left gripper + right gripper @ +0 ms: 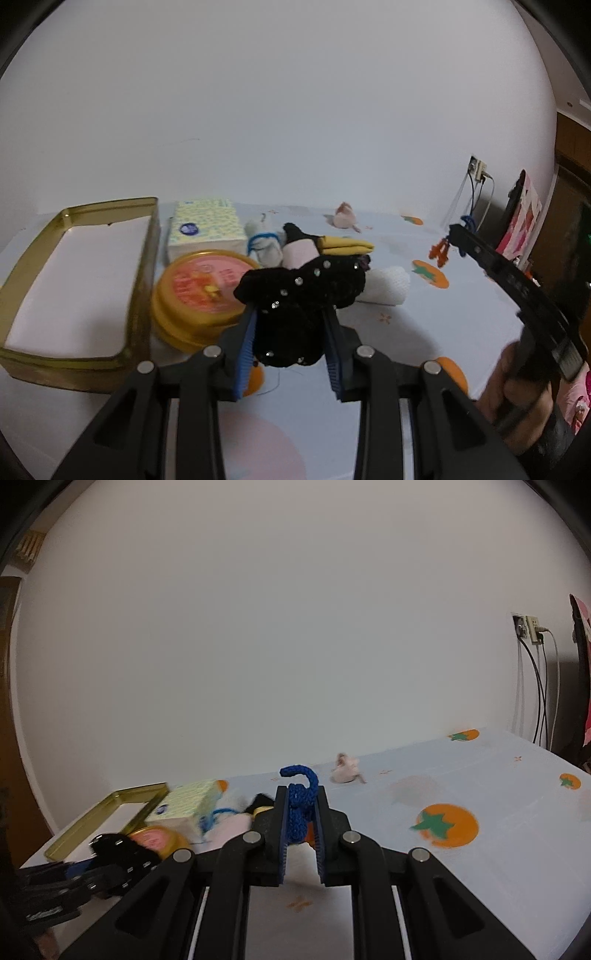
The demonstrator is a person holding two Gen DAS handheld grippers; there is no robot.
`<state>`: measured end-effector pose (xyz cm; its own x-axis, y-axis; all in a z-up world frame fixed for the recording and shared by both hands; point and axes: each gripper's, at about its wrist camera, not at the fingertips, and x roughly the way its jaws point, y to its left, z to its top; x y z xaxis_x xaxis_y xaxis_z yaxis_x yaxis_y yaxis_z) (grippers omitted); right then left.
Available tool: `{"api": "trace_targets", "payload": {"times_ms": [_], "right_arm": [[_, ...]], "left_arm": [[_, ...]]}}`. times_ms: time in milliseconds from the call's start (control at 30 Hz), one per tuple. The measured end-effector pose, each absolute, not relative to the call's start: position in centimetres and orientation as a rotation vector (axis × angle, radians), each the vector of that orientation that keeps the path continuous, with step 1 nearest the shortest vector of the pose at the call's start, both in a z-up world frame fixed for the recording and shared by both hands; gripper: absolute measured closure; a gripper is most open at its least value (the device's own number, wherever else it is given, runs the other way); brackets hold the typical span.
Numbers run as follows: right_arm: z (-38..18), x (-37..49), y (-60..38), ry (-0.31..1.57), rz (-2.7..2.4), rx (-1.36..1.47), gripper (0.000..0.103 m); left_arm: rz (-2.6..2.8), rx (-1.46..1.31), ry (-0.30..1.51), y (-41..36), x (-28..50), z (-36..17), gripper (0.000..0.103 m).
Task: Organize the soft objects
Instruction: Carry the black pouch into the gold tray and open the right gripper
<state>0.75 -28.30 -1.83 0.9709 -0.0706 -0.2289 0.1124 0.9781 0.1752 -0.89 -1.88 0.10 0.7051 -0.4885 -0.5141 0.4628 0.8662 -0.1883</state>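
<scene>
My left gripper (pixel 290 325) is shut on a black sequined fabric piece (pixel 301 291), held above the tablecloth. Behind it lie a black, pink and yellow plush toy (pixel 325 245), a grey-white soft item with a blue cord (pixel 264 240) and a white knitted piece (pixel 388 286). My right gripper (pixel 301 812) is shut on a blue braided cord (pixel 299 805) with orange pieces hanging below; it also shows at the right of the left wrist view (pixel 456 230). A small pink soft item (pixel 345 770) lies far back by the wall. An open gold tin (pixel 74 280) stands at the left.
A round orange tin (pixel 199 291) and a tissue pack (pixel 205 229) sit right of the gold tin. The cloth (pixel 480 812) has orange fruit prints. A wall socket with cables (pixel 532 635) is at the far right, beside pink items.
</scene>
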Motion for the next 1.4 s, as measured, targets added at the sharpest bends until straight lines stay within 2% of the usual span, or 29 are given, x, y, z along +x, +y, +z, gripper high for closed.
{"api": "trace_targets", "payload": {"times_ms": [600, 1133, 1400], "right_arm": [[2.4, 0.1, -15.7, 0.151, 0.156, 0.102, 0.089], [2.8, 8.1, -7.9, 0.137, 0.21, 0.102, 0.089], [1.3, 12.5, -5.1, 0.215, 0.186, 0.097, 0.089]], "left_arm": [[-0.358, -0.016, 0.479, 5.5, 1.1, 2.3, 0.071], [-0.156, 0.032, 0.468, 11.6, 9.5, 3.0, 0.071], [-0.027, 0.051, 0.49, 13.1, 12.1, 1.9, 0.071]]}}
